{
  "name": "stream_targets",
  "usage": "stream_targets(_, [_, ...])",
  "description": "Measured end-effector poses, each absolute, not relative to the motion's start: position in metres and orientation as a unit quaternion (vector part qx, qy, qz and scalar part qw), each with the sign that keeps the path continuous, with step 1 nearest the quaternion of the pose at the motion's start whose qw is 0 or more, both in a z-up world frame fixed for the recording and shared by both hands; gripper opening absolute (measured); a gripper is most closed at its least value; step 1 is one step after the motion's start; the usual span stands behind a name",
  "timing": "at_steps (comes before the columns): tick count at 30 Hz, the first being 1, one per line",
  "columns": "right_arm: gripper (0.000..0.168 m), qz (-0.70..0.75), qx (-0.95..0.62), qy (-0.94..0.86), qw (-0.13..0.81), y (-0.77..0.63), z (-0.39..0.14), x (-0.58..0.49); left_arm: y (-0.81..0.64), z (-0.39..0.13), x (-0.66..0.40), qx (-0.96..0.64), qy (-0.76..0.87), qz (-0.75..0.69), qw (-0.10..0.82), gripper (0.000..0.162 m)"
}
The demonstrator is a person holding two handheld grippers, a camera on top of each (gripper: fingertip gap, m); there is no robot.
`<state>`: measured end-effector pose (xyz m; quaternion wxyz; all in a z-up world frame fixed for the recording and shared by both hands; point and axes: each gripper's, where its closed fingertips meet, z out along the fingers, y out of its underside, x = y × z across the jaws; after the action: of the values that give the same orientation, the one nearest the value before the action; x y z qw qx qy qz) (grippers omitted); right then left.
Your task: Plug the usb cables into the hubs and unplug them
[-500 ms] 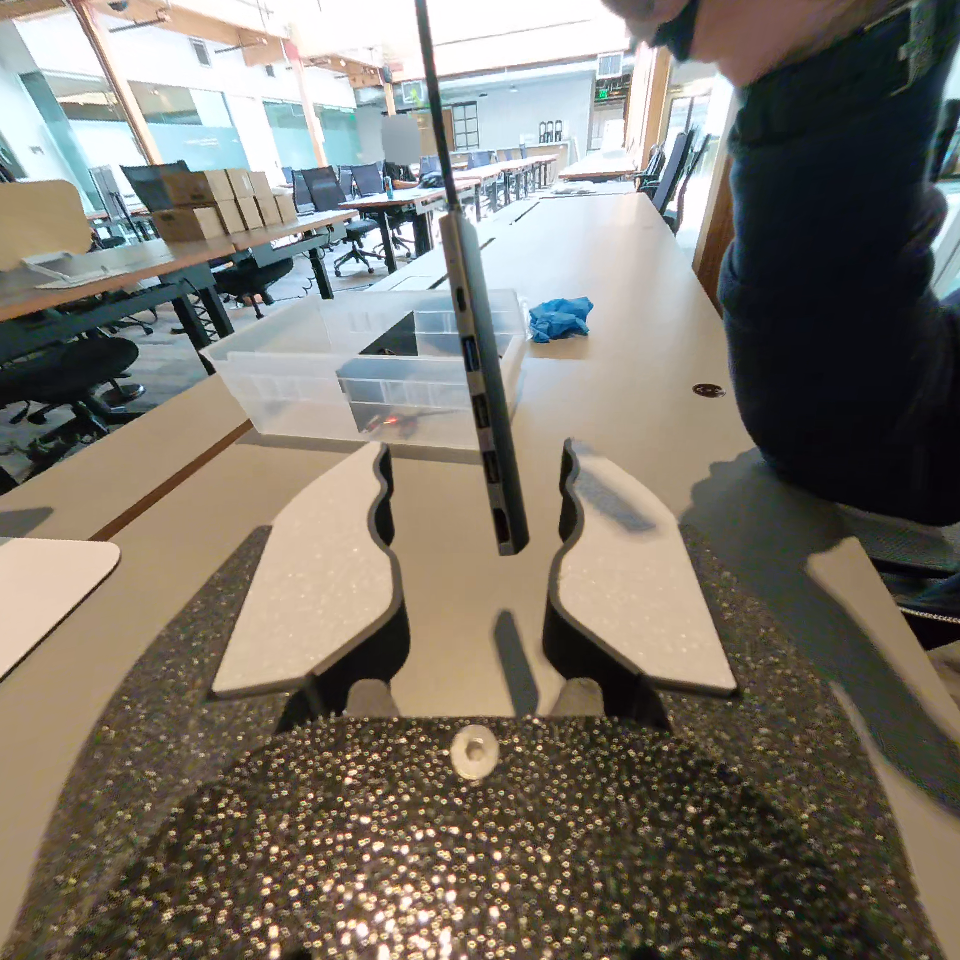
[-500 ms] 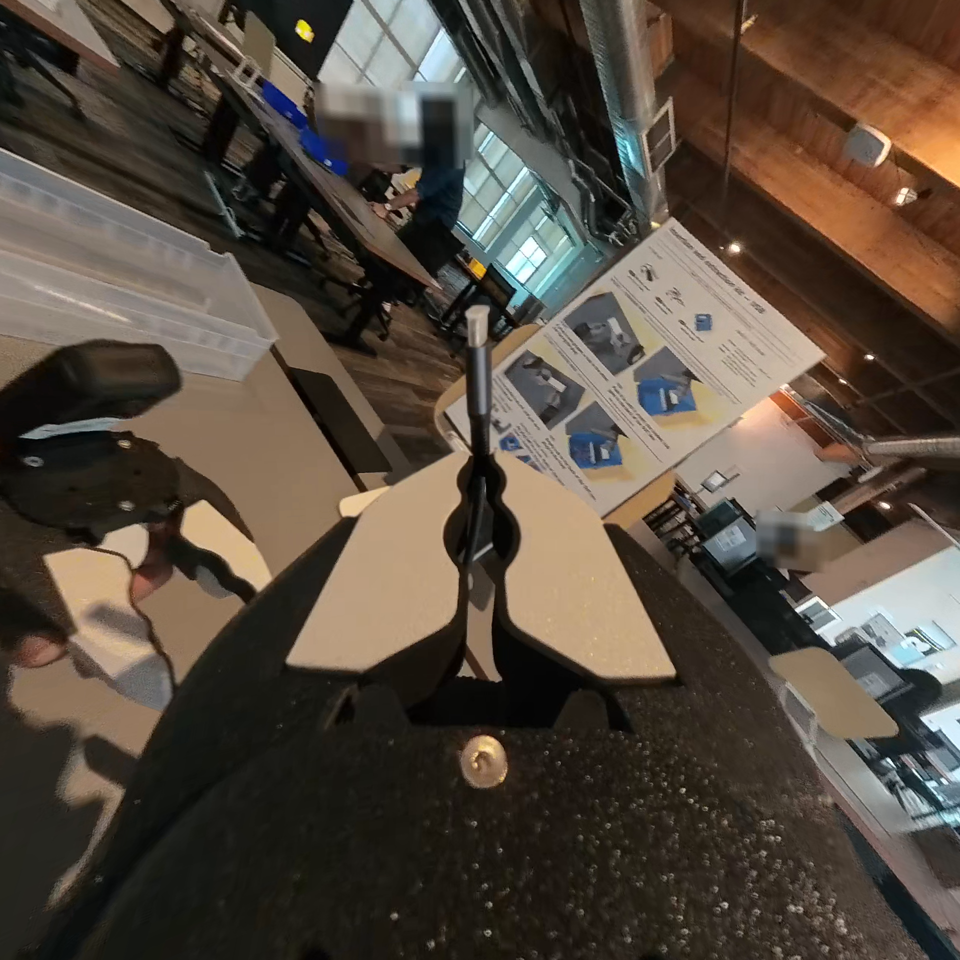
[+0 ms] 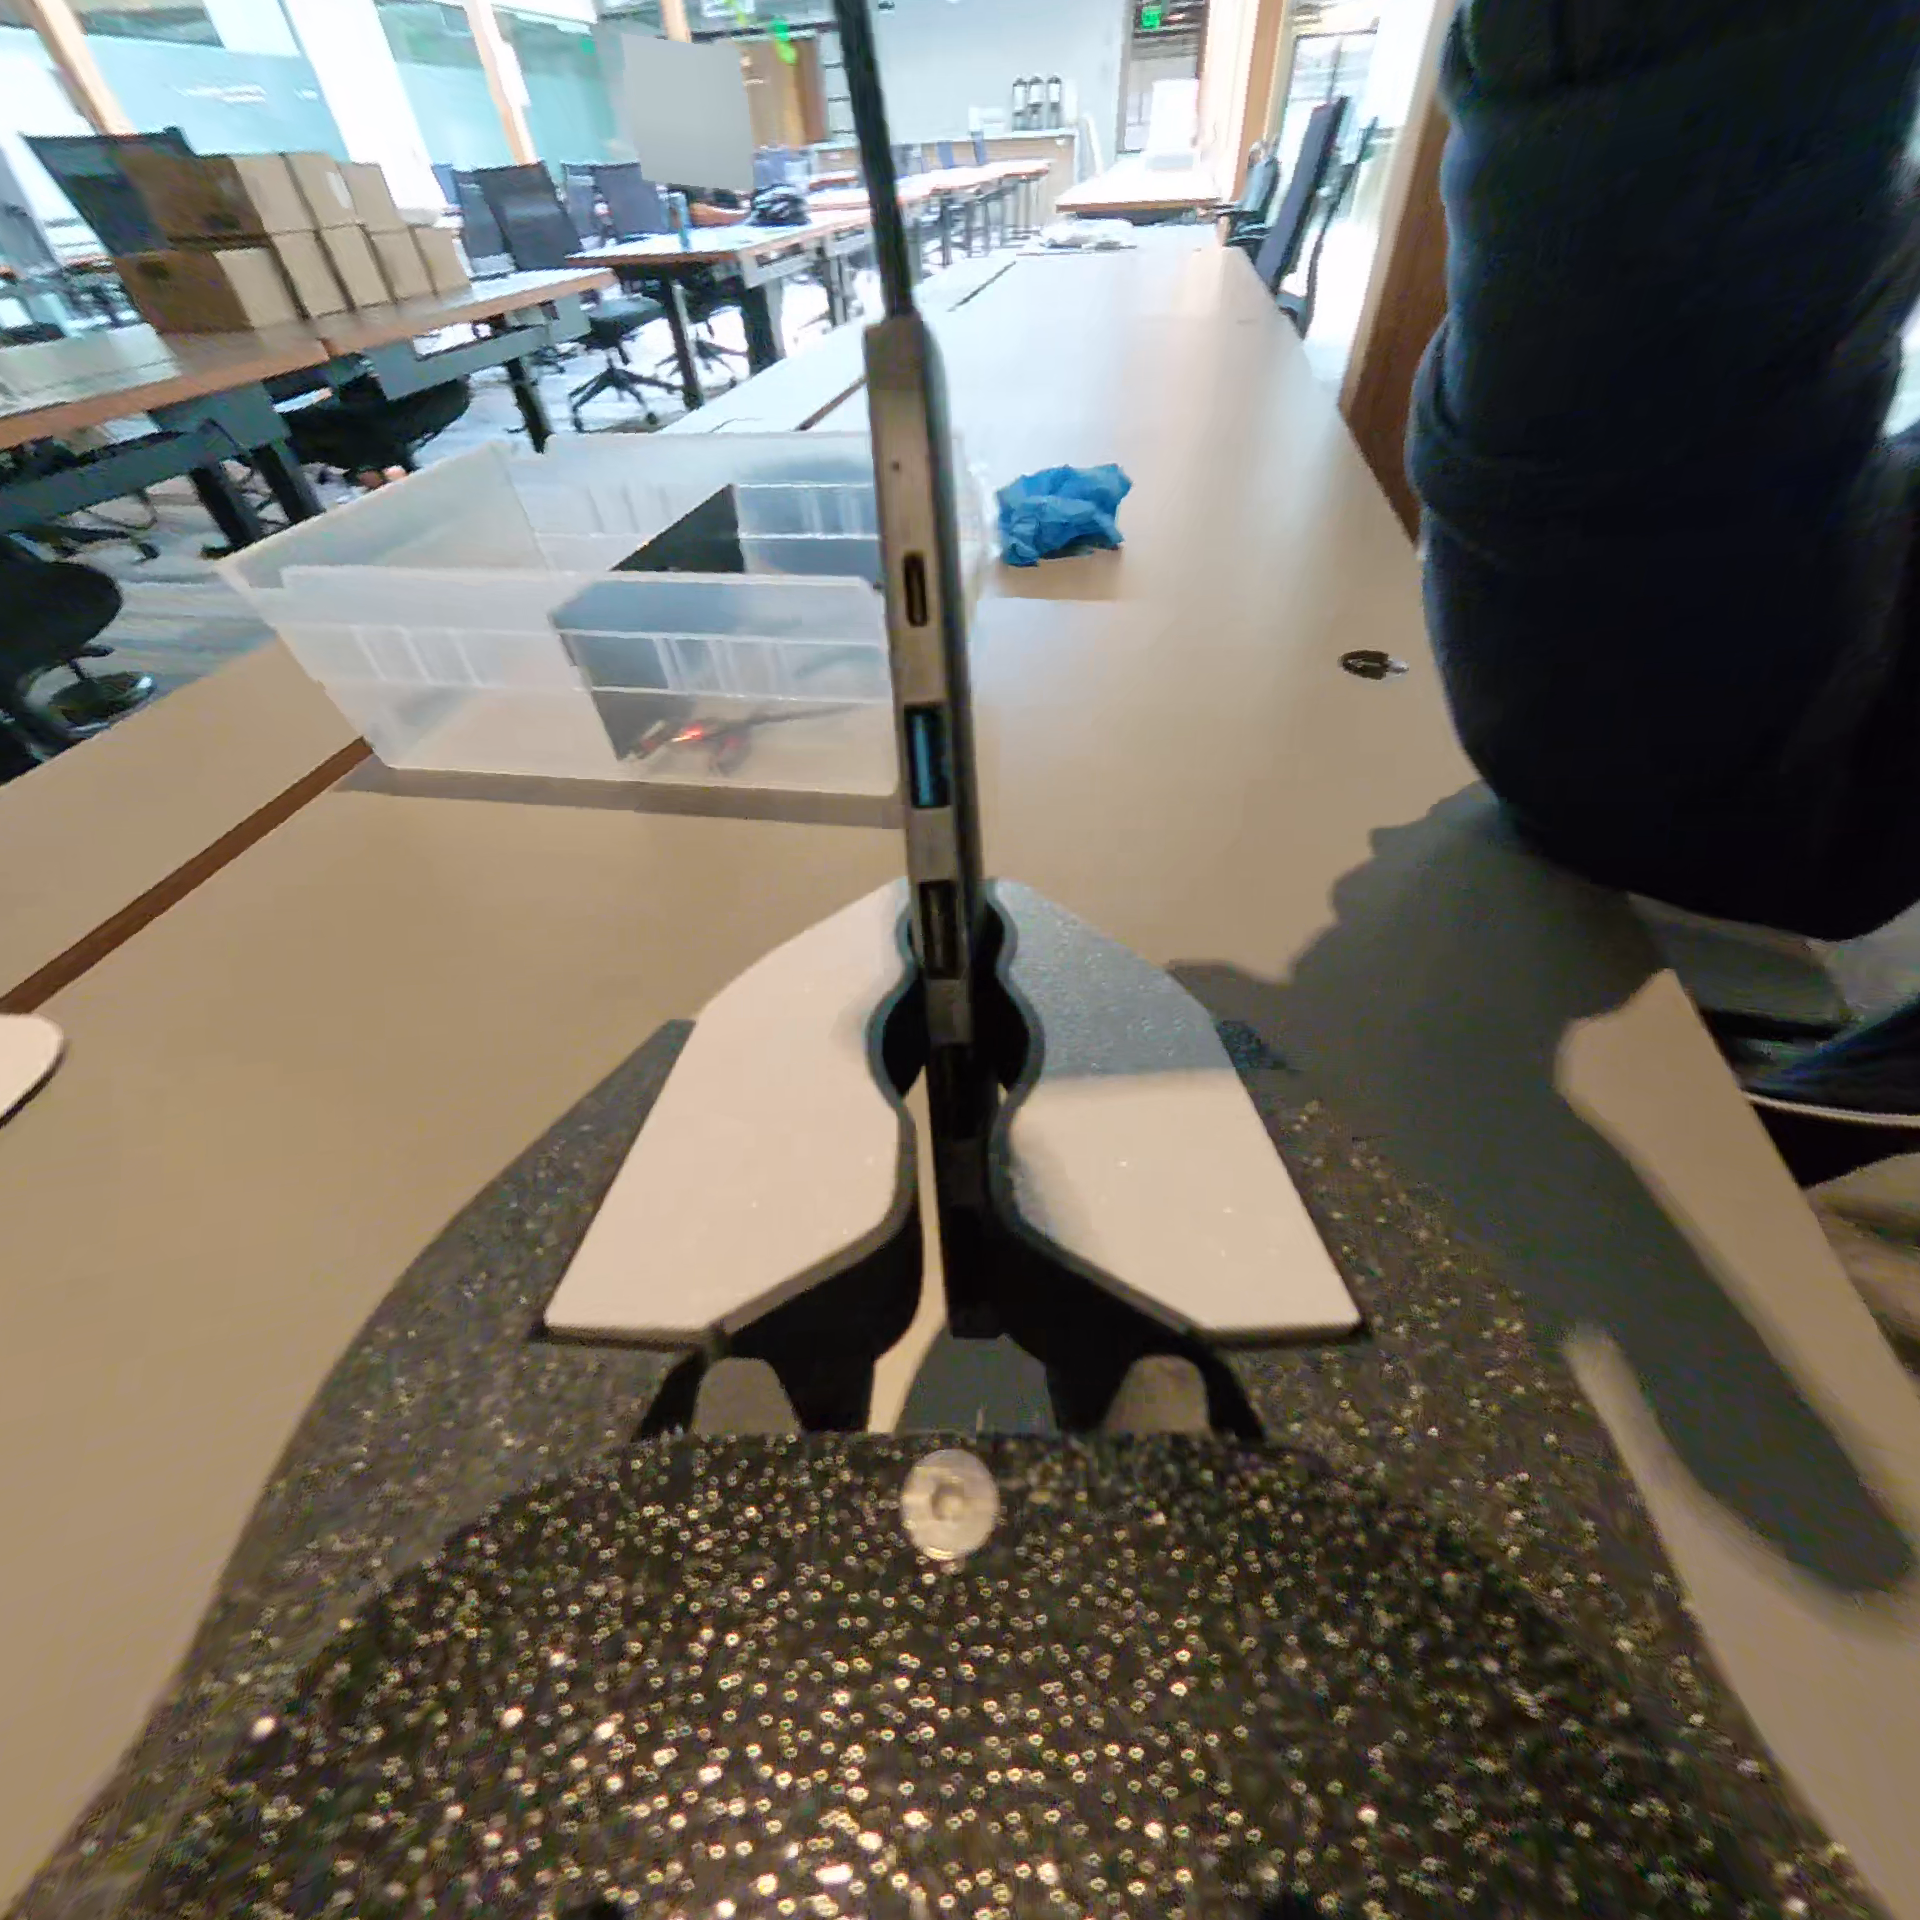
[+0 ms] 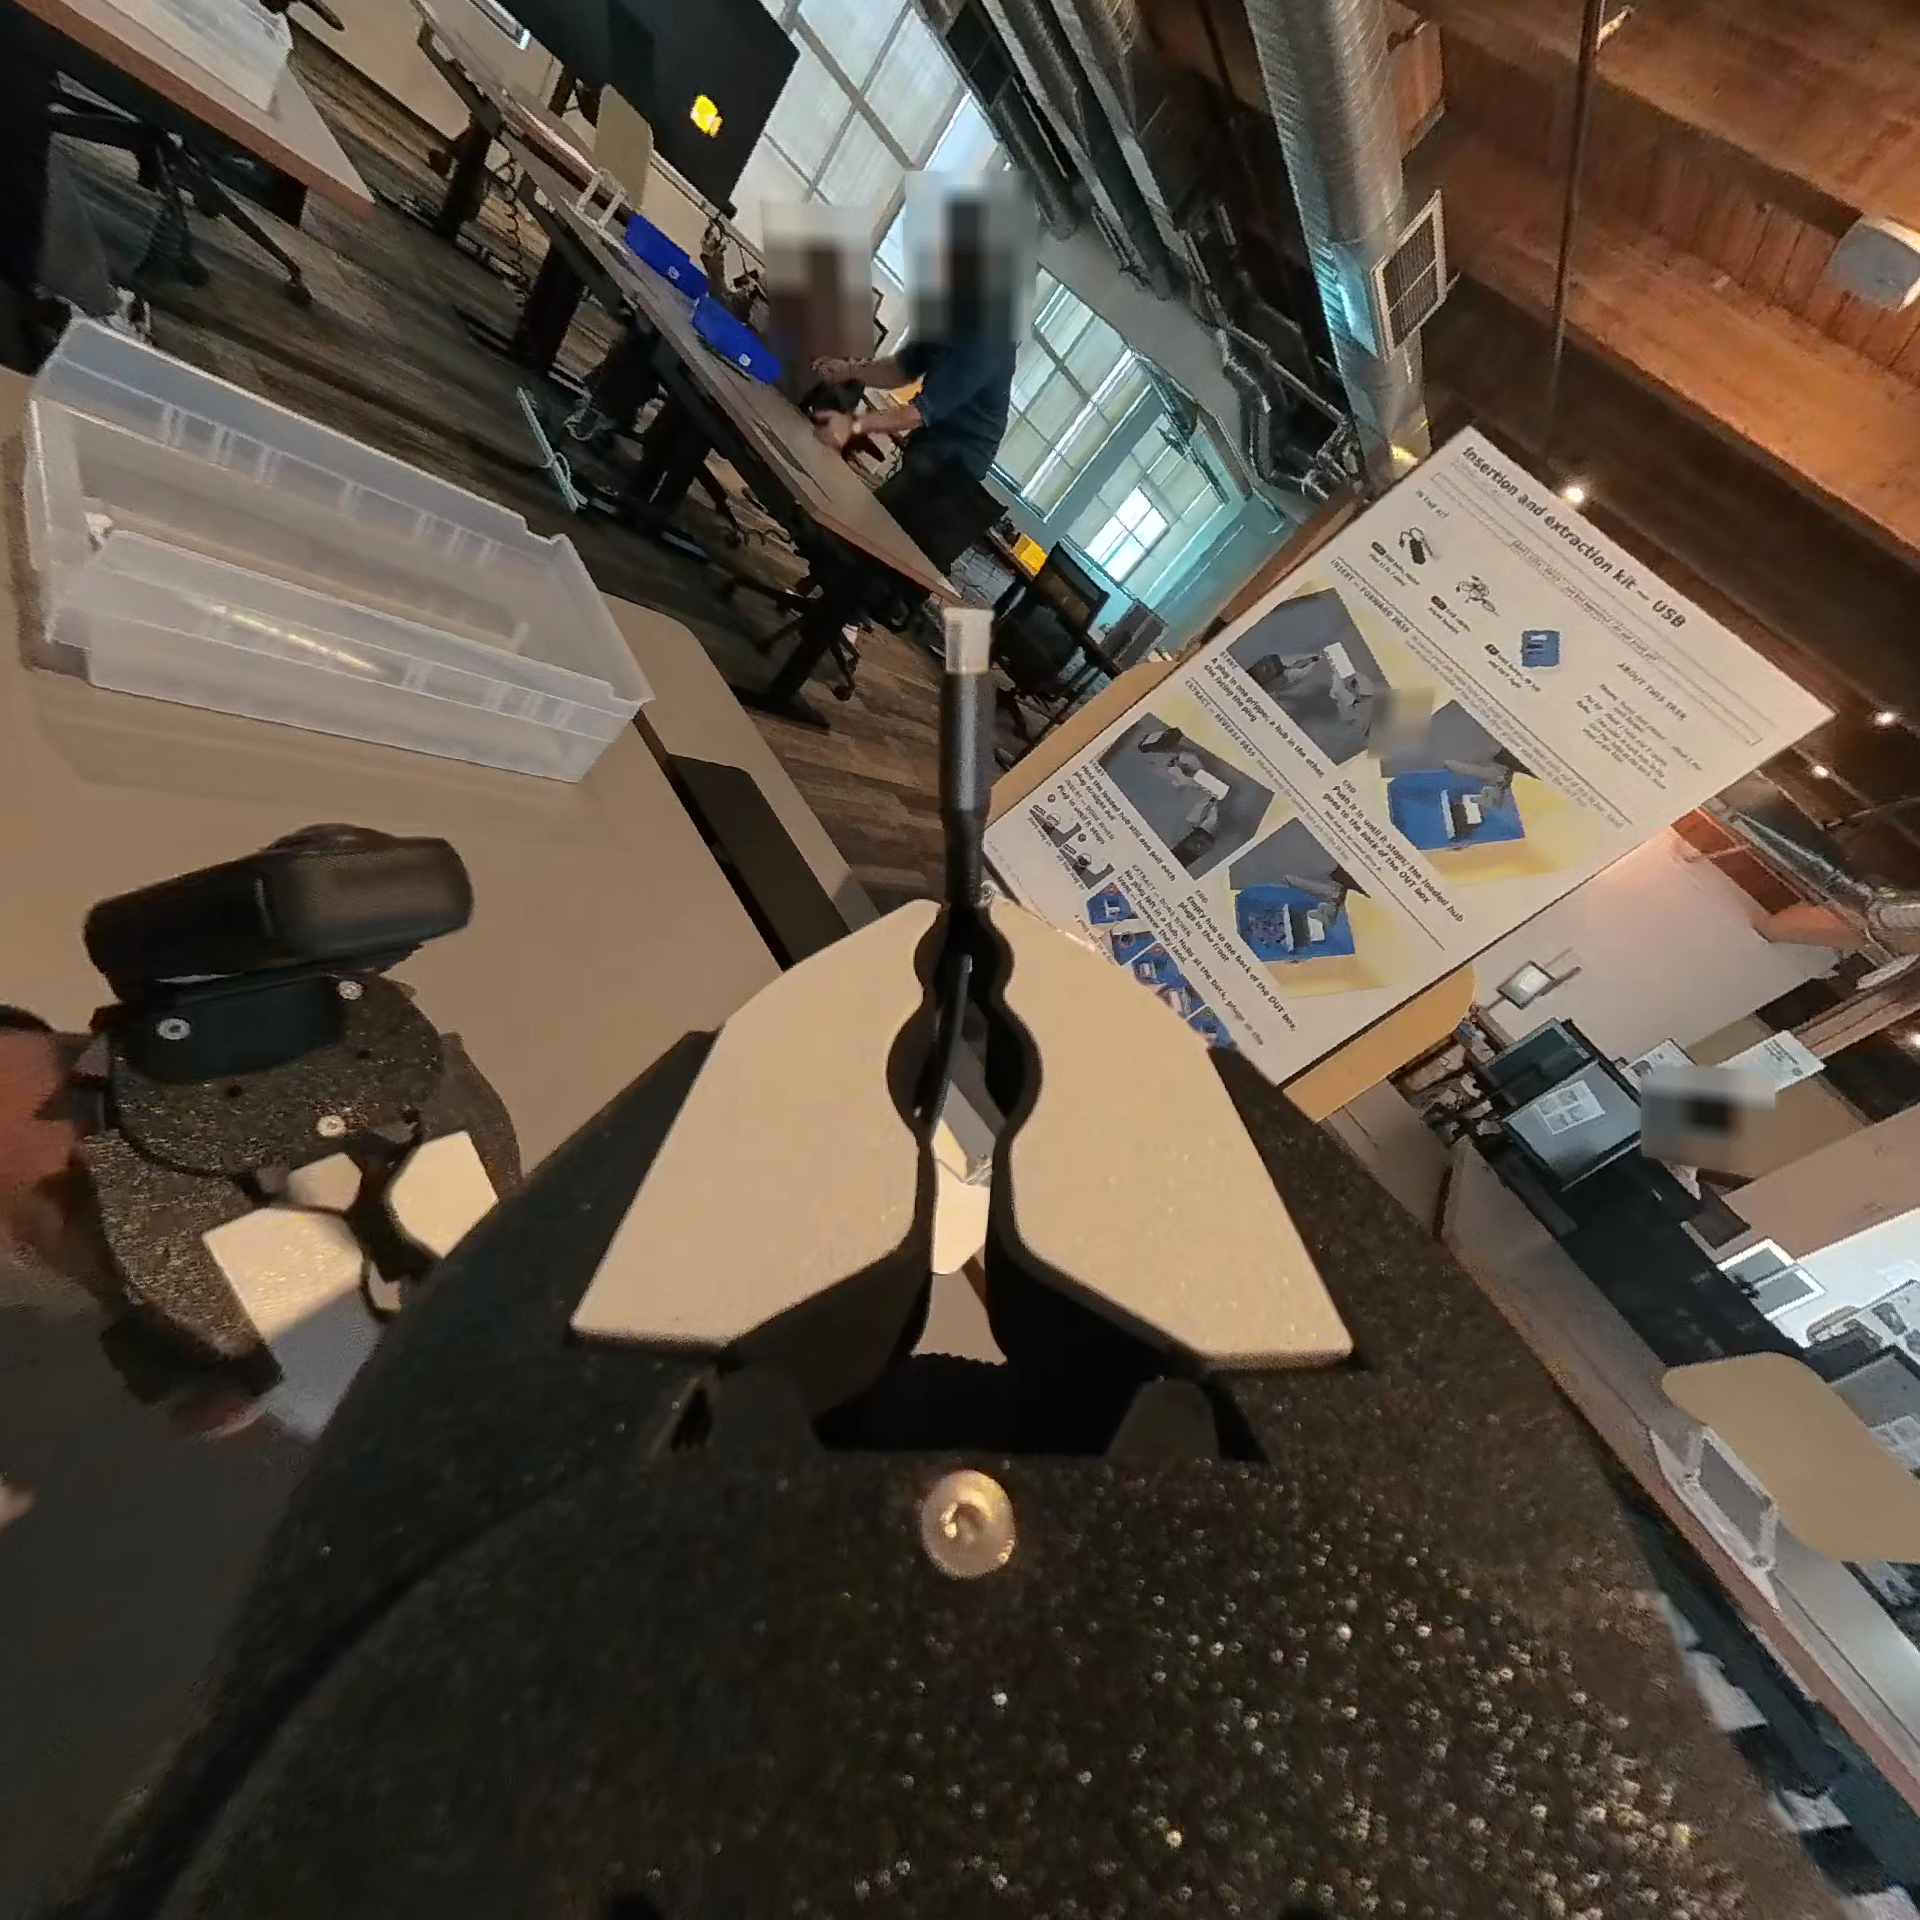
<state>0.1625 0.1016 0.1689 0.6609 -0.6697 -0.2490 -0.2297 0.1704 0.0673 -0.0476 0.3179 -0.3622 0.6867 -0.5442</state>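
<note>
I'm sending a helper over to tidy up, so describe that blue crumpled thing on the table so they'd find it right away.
Start at the long tan table and find the clear plastic bins on it. Just past them, toward the person's dark sleeve, lies a crumpled blue glove by itself on the bare tabletop. It is the only bright blue, soft, wadded thing on that table; everything near it is clear, grey or black.
</note>
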Motion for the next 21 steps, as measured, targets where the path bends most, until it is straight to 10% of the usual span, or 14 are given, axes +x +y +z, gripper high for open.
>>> stream_targets(11, [0.039,-0.313,-0.716,-0.273,0.560,0.086,0.121,0.213,0.155,-0.070,0.172,-0.489,0.679,-0.292,0.463,0.007])
stream_targets(21, [0.036,-0.379,-0.672,-0.239,0.589,0.012,0.111,0.205,0.192,-0.061,0.165,-0.518,0.636,-0.204,0.534,0.007])
